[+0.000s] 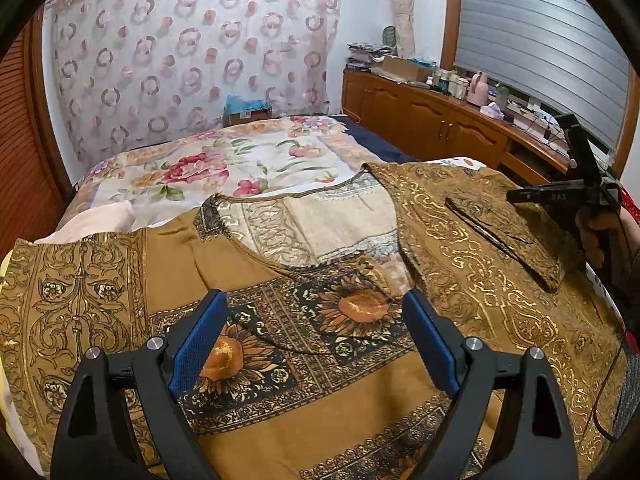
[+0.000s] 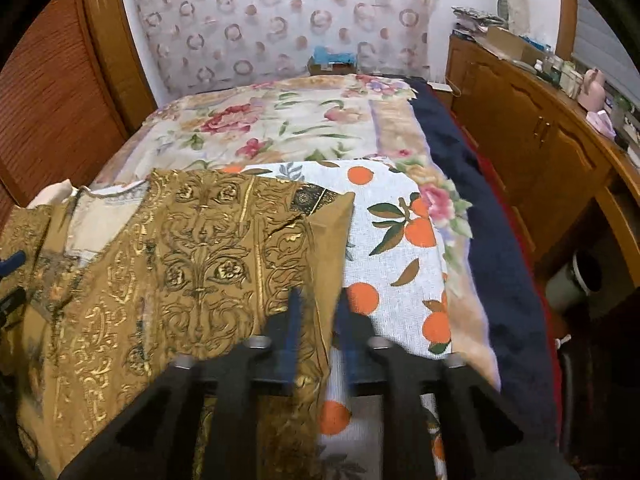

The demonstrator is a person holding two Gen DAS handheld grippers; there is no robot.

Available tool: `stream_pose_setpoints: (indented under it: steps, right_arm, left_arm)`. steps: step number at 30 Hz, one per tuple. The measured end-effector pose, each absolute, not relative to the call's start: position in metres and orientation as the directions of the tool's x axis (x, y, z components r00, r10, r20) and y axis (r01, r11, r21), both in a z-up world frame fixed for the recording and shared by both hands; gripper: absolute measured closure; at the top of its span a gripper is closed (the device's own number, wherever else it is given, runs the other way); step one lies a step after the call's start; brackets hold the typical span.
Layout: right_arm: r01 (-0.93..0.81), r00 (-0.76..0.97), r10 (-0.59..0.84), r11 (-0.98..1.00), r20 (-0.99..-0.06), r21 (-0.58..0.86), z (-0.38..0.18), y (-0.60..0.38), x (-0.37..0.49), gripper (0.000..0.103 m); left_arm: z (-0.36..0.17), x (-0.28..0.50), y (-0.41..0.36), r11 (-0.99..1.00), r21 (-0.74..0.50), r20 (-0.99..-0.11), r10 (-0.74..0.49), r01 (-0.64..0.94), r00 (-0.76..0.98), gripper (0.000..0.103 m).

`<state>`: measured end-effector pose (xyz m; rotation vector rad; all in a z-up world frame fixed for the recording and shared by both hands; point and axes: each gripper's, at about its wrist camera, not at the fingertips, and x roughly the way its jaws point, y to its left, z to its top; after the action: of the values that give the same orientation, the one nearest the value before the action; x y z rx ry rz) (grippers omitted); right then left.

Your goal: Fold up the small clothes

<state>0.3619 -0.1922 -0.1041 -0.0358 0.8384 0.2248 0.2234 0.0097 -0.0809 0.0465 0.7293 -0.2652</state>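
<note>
Left gripper (image 1: 316, 336): jaws spreading wide, hovering over the brown shirt (image 1: 280, 360), pinching nothing.
Right gripper (image 2: 318, 332): blurred; jaws narrowing around the shirt's edge, grip unclear.

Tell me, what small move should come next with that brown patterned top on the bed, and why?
Probably close the right tool on the brown top's side edge. That edge runs between its blue fingers, which look not yet pinched. The left tool hangs wide open above the sunflower band, so the right one seems closest to lifting a fold.
</note>
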Motion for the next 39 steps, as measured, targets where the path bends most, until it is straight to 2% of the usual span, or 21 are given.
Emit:
stream_pose_setpoints:
  steps: [18,30,34,39]
  right_arm:
    - [-0.287,0.690,0.207,0.958,-0.693,0.000,-0.116,-0.198,0.357,0.067]
    - [-0.289,0.692,0.206,0.957,-0.692,-0.004,-0.114,-0.198,0.356,0.066]
    - [-0.300,0.688,0.221,0.954,-0.692,0.006,-0.114,-0.198,0.356,0.060]
    - [-0.303,0.691,0.205,0.953,-0.693,-0.020,-0.114,-0.193,0.355,0.060]
  left_arm:
    - [-0.052,0.217,0.064,0.993,-0.036,-0.626,-0.107,0.109,0.773,0.014]
    - [-0.049,0.203,0.129,0.999,0.014,-0.667,0.040,-0.041,0.744,0.014]
    - [-0.050,0.198,0.141,0.998,0.012,-0.675,0.048,-0.054,0.736,0.020]
    - [-0.055,0.201,0.154,0.996,-0.028,-0.692,0.038,-0.079,0.721,0.039]
